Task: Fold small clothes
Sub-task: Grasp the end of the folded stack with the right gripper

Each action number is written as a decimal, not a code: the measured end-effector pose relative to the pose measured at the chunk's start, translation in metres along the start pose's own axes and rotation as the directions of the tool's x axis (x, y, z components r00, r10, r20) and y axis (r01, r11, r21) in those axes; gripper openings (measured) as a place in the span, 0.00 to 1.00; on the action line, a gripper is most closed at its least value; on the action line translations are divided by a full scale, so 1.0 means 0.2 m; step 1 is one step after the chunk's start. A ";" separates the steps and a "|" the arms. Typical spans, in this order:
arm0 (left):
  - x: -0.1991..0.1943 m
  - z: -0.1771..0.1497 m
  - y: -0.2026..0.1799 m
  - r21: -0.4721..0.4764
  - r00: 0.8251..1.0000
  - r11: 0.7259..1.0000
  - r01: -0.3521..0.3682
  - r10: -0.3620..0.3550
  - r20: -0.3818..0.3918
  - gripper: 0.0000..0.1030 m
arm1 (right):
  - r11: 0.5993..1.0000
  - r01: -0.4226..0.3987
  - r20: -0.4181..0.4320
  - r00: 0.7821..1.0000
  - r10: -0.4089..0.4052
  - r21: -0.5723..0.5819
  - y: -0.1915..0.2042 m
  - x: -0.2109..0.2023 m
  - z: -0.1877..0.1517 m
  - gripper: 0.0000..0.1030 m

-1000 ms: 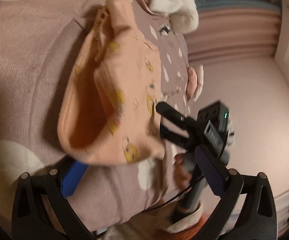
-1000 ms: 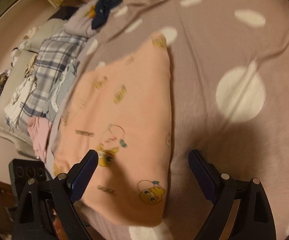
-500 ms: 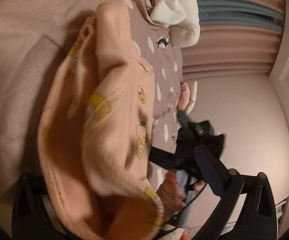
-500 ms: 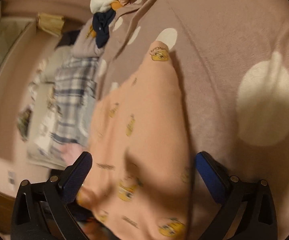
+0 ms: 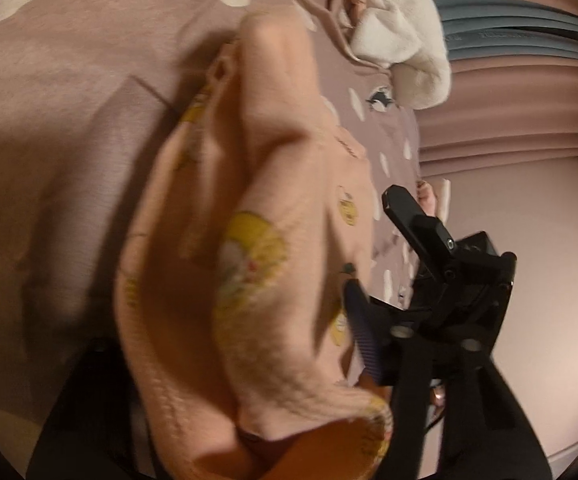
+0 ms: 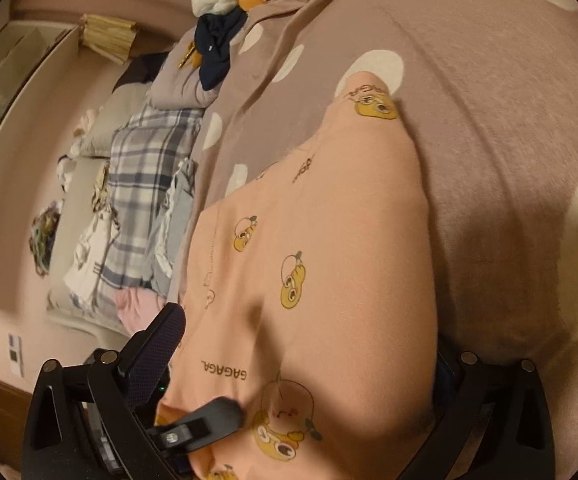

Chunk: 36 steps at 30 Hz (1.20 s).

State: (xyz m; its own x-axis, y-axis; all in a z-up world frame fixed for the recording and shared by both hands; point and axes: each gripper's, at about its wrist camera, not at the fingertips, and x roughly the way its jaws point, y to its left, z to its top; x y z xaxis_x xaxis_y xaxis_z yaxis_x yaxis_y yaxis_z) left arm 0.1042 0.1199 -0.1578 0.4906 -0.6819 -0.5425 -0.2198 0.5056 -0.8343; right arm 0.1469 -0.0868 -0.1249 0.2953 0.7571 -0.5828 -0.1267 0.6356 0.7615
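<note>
So we've got the peach cartoon-print garment [image 6: 329, 264] bunched up over the polka-dot bedspread [image 6: 489, 80]. Our left gripper [image 5: 241, 360] is pinched shut on its hem, cloth draped right over the fingers. Our right gripper [image 6: 301, 356] sits wide open with the fabric lying between its fingers, nothing clamped.
</note>
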 end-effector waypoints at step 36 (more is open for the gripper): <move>0.02 -0.07 -0.11 0.178 0.978 0.966 -0.186 0.164 0.132 0.27 | 0.960 0.247 0.113 0.966 -0.233 -0.133 0.00 -0.02 -0.05 0.35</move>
State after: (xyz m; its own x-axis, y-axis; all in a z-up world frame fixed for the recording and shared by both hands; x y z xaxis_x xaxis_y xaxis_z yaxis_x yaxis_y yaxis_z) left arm 0.0991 0.0979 -0.1434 0.5549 -0.5136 -0.6544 -0.1536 0.7098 -0.6874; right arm 0.1371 -0.0873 -0.1253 0.4218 0.5662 -0.7082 -0.1747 0.8172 0.5493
